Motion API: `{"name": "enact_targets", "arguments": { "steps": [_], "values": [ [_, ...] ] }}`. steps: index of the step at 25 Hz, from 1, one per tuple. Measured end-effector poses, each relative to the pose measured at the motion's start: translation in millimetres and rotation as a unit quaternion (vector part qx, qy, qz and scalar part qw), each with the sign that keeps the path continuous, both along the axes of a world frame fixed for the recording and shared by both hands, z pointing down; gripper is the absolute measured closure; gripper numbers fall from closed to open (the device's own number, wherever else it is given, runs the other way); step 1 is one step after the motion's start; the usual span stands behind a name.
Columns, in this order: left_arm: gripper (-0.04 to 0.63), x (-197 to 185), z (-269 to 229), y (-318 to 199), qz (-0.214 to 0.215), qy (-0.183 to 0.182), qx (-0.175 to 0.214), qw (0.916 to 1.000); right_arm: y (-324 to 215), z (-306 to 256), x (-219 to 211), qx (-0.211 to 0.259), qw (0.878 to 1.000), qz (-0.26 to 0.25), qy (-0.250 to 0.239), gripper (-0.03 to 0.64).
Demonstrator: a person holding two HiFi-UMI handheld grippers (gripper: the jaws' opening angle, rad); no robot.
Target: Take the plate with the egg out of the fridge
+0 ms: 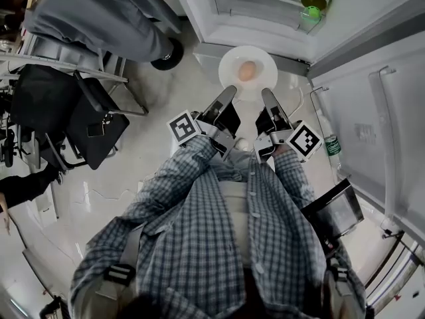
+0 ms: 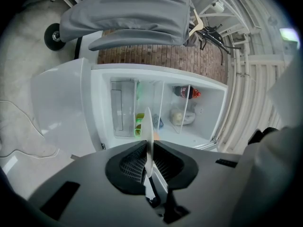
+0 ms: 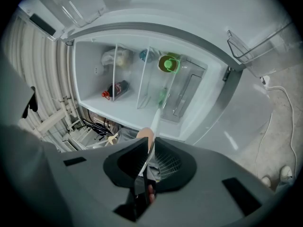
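Left tool (image 1: 228,96), right tool (image 1: 267,96) clamp plate (image 1: 228,64), egg (image 1: 246,71)

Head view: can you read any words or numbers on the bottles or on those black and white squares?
No word or number can be read in any view.
Marker cubes: only black-and-white square patterns, no letters.
Green-labelled bottle: print too small to read.
Red-labelled bottle: too blurred to read.
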State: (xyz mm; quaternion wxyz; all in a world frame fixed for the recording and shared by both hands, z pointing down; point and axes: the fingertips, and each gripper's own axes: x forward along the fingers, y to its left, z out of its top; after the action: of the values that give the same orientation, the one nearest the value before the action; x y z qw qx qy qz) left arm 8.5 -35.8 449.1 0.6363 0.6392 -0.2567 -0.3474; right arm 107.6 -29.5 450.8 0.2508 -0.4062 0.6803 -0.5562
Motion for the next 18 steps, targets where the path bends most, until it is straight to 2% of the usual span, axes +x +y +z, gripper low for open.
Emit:
{"name": "enact_targets", "arguments": {
  "steps": [18],
  "values": [
    [0.546,-5,1,-24,0.044,0.010,0.005,0.9990,-14,-2,-5,-0.002,0.999,0.047,0.020,0.571]
  ]
}}
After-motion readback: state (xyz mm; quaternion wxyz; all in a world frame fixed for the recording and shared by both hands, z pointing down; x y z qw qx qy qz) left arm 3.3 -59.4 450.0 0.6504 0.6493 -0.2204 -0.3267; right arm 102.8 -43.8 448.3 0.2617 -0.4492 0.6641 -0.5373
